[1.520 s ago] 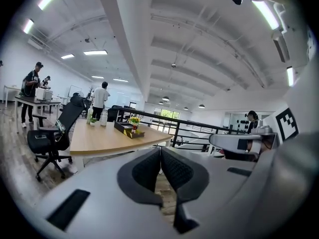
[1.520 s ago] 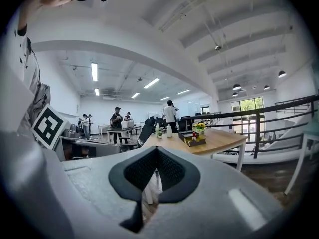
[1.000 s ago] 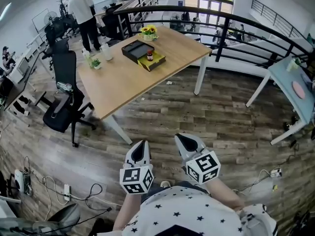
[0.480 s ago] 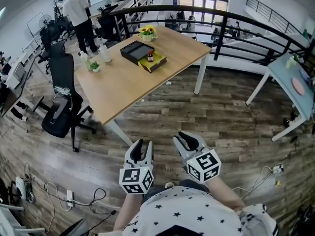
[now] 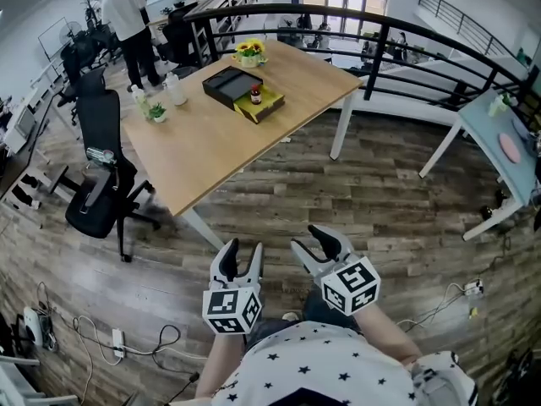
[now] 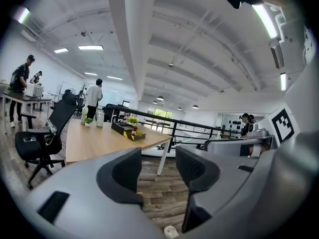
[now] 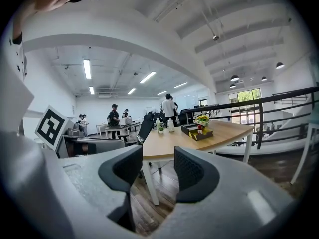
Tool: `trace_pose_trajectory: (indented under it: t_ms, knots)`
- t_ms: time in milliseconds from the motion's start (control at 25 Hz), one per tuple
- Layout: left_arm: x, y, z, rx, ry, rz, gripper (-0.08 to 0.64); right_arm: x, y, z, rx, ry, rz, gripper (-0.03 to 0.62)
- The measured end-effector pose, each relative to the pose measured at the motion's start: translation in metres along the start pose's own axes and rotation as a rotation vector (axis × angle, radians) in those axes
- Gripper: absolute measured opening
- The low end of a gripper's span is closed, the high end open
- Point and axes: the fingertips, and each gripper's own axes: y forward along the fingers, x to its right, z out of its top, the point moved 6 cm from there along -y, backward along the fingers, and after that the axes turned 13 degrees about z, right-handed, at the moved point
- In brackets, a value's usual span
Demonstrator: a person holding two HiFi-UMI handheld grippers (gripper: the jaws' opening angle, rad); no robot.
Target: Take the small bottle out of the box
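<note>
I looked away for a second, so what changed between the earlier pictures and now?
The left tongs and right tongs went from closed to opening, with nothing between them. They stay low in front of the person, far from the table; the bottle stays by the box.

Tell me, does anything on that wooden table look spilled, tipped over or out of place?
Nothing stands out. The small bottle stands upright in the box, and the flowers and white bottle on the table are upright too.
</note>
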Motion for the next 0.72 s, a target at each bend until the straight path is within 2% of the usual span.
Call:
trace_pose_trajectory:
  t_ms: [320,720]
  knots:
    - [0.002,0.033,0.005,-0.001,-0.008,0.021,0.198,0.033,0.014,0.003,-0.008,0.013,0.009,0.199]
    - [0.005,0.103,0.026,0.009,-0.026,0.052,0.198,0.104,0.049,0.025,-0.018,-0.004,0.039,0.205]
